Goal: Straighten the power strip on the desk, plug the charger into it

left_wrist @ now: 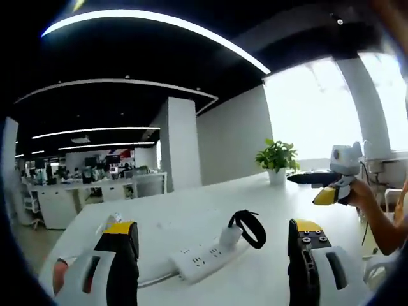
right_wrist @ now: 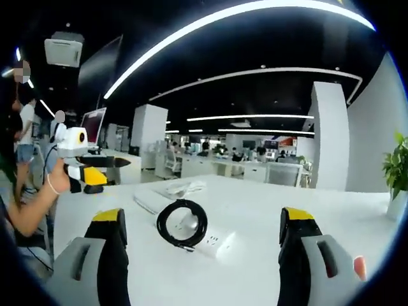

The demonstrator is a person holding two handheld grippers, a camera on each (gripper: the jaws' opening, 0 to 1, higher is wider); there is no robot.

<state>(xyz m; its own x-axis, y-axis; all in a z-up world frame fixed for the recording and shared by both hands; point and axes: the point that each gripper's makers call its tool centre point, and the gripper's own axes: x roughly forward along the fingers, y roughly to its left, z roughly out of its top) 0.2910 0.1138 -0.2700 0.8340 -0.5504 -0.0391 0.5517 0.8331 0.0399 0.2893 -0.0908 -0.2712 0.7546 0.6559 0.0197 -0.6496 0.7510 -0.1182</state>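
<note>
Both grippers are hovering wide open, holding nothing: left gripper [left_wrist: 213,245] and right gripper [right_wrist: 201,233] each framing the white rectangular plastic power strip [left_wrist: 203,256] [right_wrist: 207,239] between their yellow-tipped jaws. The strip is lying skewed on the white desk [left_wrist: 191,213] [right_wrist: 255,204], with its black coiled cable [left_wrist: 250,227] [right_wrist: 182,223] bunched at one end. Looks like the straightening step is just starting; next move calls for closing in on the strip. Can't pick out the charger.

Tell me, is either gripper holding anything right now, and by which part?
Nothing is held. The left gripper and right gripper are both open above the desk, with the power strip and its coiled cable lying untouched.
</note>
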